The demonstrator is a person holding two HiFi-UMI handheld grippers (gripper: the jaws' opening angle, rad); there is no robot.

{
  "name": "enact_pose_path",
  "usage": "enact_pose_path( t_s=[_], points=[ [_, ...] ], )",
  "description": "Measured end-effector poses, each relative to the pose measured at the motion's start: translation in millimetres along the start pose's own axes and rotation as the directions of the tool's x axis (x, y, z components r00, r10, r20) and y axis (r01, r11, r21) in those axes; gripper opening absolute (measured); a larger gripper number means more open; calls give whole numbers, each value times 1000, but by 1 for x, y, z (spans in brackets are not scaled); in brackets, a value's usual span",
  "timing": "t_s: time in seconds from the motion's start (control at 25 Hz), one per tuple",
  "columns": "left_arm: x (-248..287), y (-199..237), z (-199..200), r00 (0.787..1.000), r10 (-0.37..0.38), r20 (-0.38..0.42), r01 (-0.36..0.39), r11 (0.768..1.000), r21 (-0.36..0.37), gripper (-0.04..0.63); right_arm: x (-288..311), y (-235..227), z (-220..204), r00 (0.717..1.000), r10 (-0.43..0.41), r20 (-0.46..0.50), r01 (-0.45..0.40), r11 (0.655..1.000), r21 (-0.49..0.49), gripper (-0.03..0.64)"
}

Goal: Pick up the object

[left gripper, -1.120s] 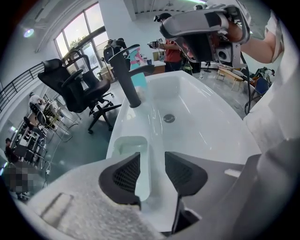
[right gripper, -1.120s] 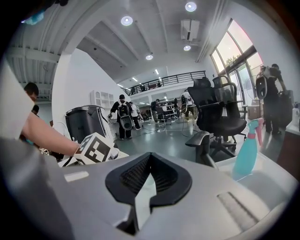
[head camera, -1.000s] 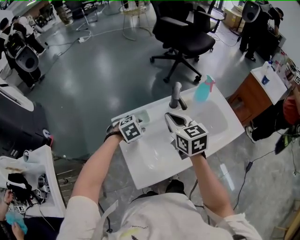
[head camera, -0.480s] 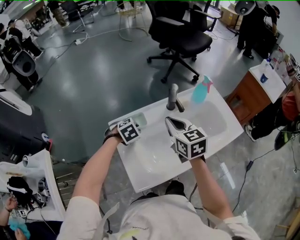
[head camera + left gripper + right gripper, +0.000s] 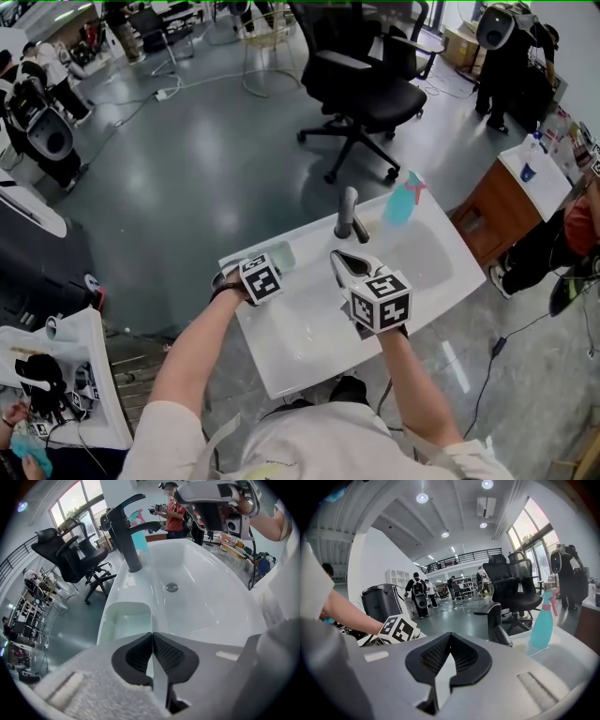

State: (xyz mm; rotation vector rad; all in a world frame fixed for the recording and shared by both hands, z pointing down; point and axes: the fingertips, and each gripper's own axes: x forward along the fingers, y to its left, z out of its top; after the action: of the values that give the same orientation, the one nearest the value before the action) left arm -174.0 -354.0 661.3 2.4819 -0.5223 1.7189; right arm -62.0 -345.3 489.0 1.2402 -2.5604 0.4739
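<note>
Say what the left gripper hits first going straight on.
Probably the pale green tray on the sink rim, right beyond the left gripper; its jaws have just closed with nothing seen between them. Depth is unclear.

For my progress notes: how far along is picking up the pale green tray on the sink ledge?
Done: the left gripper is at the tray. In hand: its jaws have just been closing at the tray's right wall; whether they pinch it is unclear. Left: the lift, as the tray sits on the sink ledge. The right gripper is shut.
</note>
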Motion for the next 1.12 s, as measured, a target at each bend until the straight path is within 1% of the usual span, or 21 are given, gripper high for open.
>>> enact_pose_path(
  t_s=[0.2,0.36,0.6,0.72,0.88,1.12],
  points=[
    [-4,-1,-3,1000,4,10,-4,1000,-30,11,-1,2,3,1000,5,5,-5,1000,-3,3],
    [-14,2,7,998,30,64,-26,998,-61,9,0,5,8,1000,16,13,-16,1000,-10,3],
    [-35,6,12,992,75,106,-64,993,-99,9,2,12,24,998,44,36,-43,999,-25,3],
    [-48,12,16,983,111,145,-95,989,-115,9,5,15,33,997,58,50,-57,998,-37,3],
    [-65,17,13,976,157,151,-134,980,-148,9,8,20,44,995,80,63,-76,996,-52,3],
    [-96,30,21,946,251,205,-210,956,-204,9,11,24,62,991,107,84,-101,992,-78,3]
  ],
)
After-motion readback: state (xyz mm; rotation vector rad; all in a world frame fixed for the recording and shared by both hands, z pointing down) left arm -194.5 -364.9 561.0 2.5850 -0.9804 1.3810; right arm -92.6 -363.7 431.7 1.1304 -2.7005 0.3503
